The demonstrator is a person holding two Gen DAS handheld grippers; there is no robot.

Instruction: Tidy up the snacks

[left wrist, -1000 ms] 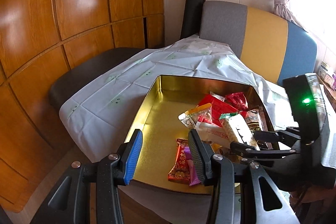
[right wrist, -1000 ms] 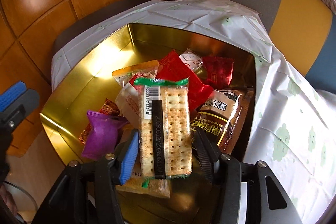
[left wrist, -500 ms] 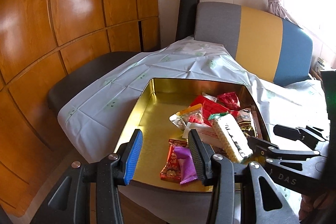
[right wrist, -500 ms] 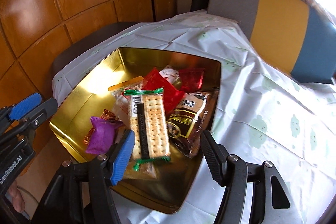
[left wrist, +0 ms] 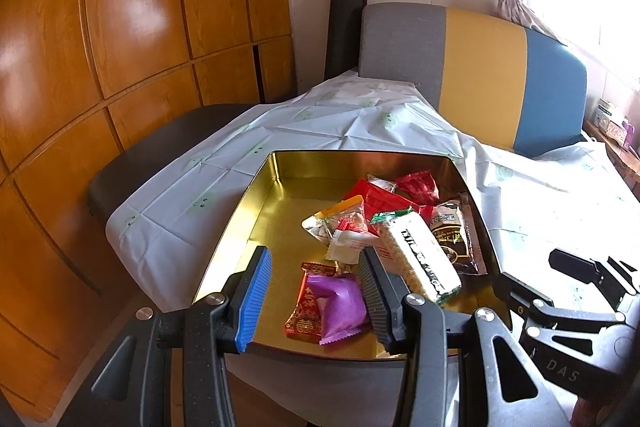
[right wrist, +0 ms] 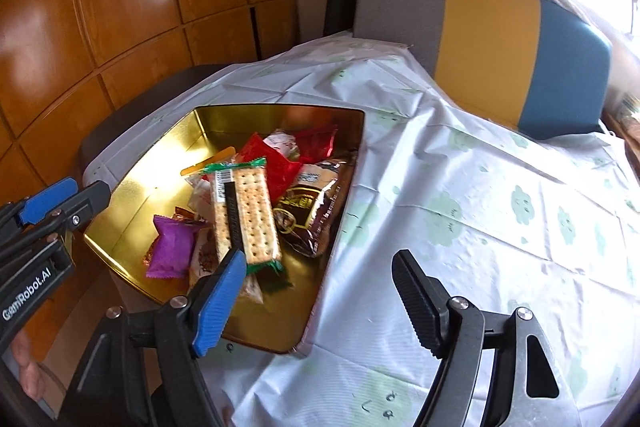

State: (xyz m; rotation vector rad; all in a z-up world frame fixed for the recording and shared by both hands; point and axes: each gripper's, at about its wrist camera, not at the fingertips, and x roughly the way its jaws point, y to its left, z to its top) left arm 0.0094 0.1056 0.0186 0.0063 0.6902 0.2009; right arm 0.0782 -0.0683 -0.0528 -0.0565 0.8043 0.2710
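Note:
A gold tin tray (left wrist: pixel 256 211) (right wrist: pixel 132 211) holds several snacks. A cracker pack with green ends (left wrist: pixel 420 255) (right wrist: pixel 246 215) lies on top of the pile. A purple packet (left wrist: pixel 340 303) (right wrist: pixel 172 247), a brown packet (left wrist: pixel 452 235) (right wrist: pixel 312 207) and red packets (left wrist: pixel 376 195) (right wrist: pixel 272 163) lie around it. My left gripper (left wrist: pixel 316 295) is open and empty at the tray's near edge. My right gripper (right wrist: pixel 320 291) is open and empty, above the tray's near right corner.
The tray sits on a white tablecloth with green cloud prints (right wrist: pixel 480 211). A grey, yellow and blue sofa back (left wrist: pixel 480 75) stands behind the table. Wooden wall panels (left wrist: pixel 120 27) line the left side. A dark chair seat (left wrist: pixel 160 147) is at the left.
My right gripper has let go of the cracker pack, opened wide and pulled back to the right. The pack now lies on the pile. The left gripper has drawn back a little.

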